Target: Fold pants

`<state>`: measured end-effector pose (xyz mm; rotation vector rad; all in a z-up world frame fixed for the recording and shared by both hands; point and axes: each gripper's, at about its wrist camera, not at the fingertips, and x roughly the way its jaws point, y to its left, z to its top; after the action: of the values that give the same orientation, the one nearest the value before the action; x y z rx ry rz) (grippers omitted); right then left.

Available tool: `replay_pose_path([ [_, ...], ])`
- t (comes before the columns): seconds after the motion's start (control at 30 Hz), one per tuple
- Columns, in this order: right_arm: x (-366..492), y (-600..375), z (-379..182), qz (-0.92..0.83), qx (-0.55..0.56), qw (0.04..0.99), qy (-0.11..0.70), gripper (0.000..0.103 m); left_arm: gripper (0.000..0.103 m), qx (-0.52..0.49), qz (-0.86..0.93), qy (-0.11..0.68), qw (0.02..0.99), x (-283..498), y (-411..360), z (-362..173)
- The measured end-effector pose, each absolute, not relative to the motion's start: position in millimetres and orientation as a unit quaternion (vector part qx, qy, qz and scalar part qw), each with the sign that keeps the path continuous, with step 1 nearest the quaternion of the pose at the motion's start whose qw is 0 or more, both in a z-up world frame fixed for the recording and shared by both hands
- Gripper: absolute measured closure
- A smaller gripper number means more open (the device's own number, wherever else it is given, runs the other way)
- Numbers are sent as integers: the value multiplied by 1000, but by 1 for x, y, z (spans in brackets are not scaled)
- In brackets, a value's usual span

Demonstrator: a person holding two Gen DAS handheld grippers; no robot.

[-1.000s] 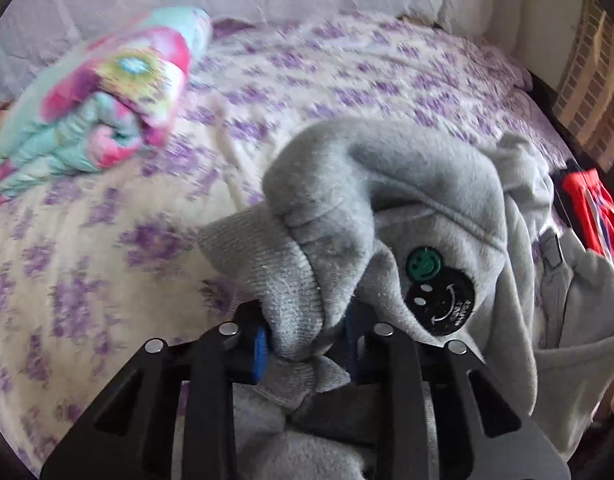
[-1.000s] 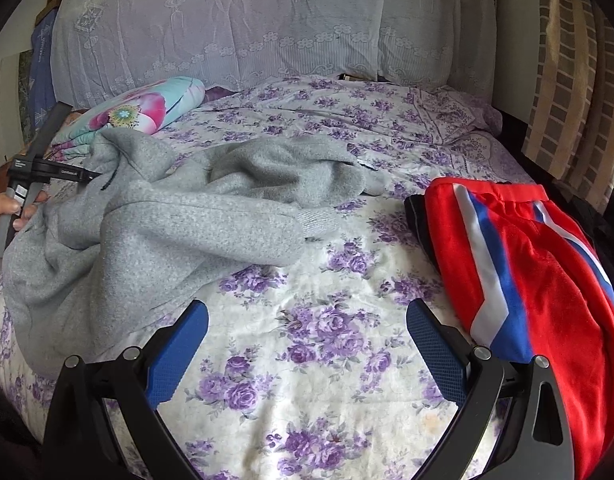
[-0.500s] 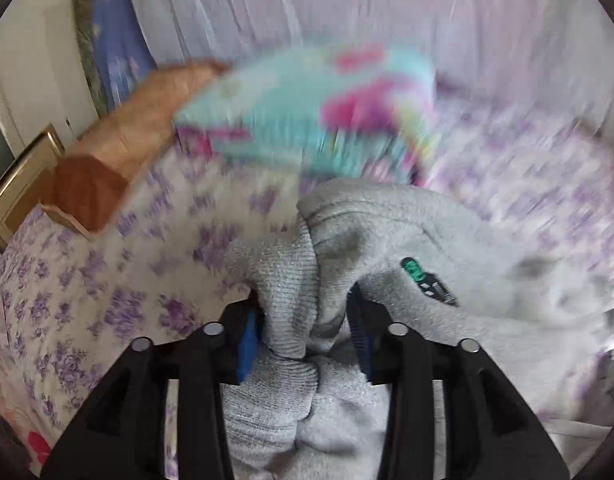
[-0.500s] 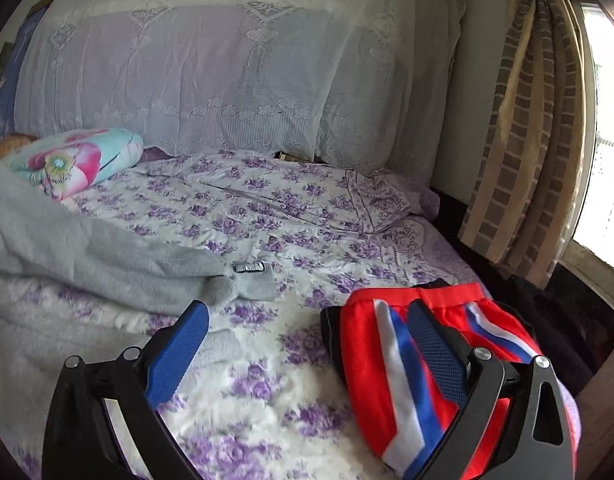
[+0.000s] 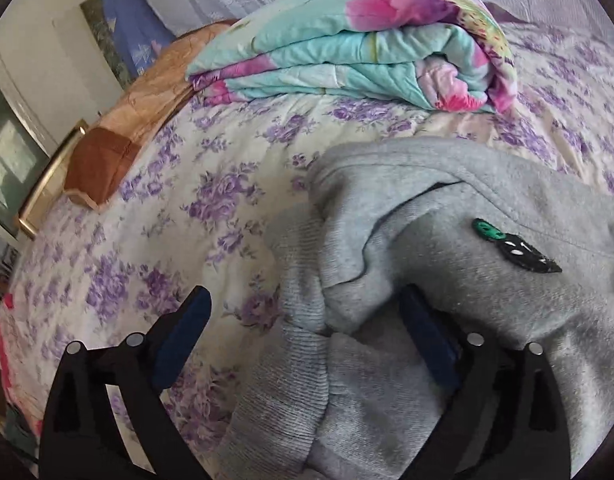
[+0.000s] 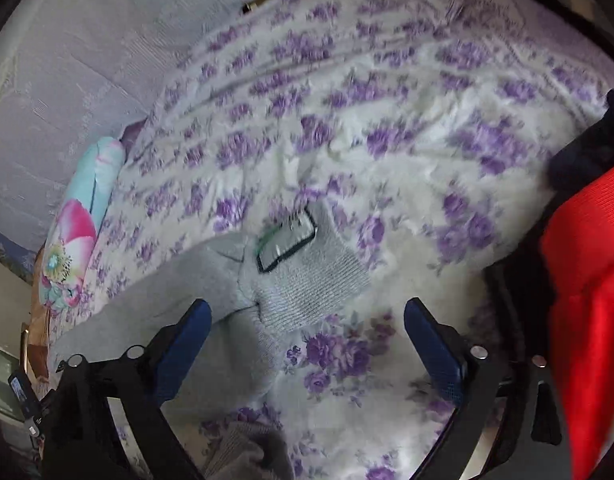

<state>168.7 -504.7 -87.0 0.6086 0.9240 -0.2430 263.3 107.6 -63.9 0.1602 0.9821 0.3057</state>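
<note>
Bunching over the left gripper's [image 5: 307, 316] opening fingers, grey pants [image 5: 447, 288] hide 1.

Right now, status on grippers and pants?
Left gripper jaws opening, grey pants loose between them. Right gripper jaws closing over the pants cuff, no grip yet. Red garment alongside.

The pants [image 5: 447, 320] are plain grey, with a green-and-black patch [image 5: 515, 246]. The bedsheet [image 5: 167, 216] is cream with purple flowers. Beyond the pants, a folded quilt [image 5: 359, 48] is turquoise with pink blooms.
</note>
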Motion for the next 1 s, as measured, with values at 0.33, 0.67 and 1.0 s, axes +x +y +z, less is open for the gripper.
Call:
replay_pose_path([
  [0.33, 119, -499, -17, -190, 206, 914, 293, 97, 8, 81, 145, 458, 873, 260, 105, -67],
  [0.67, 118, -530, -69, -194, 182, 884, 384, 52, 5, 66, 123, 470, 872, 252, 119, -56],
  [1.0, 5, -482, -63, -30, 264, 903, 338, 26, 5, 9, 24, 440, 898, 104, 147, -11],
])
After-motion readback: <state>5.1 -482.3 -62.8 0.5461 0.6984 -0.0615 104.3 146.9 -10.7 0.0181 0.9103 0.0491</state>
